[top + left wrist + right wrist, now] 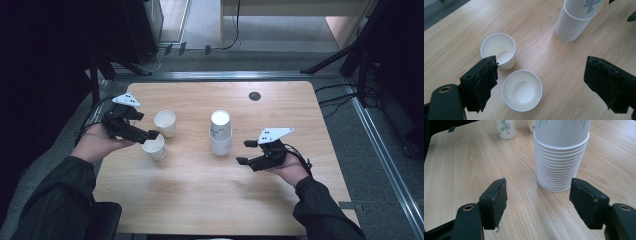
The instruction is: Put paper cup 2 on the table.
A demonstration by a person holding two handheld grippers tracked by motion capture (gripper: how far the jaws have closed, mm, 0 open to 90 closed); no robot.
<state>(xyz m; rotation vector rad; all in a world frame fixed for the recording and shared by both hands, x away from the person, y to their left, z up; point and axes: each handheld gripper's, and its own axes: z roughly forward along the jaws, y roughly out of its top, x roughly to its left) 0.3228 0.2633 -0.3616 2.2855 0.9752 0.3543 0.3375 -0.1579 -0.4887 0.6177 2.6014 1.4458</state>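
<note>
The left gripper (541, 85), jaws wide and empty, hangs over the nearer upright white paper cup (522, 90) on the wooden tabletop (280, 105), while the right gripper (539, 202), jaws parted and empty, faces the stack of white paper cups (560, 162) just ahead.

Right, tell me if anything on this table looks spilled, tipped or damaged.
Nothing stands out. Two single paper cups, the near cup and the far cup, stand upright and empty on the wooden table. The stack of paper cups is upright. No spill or damage shows.
</note>
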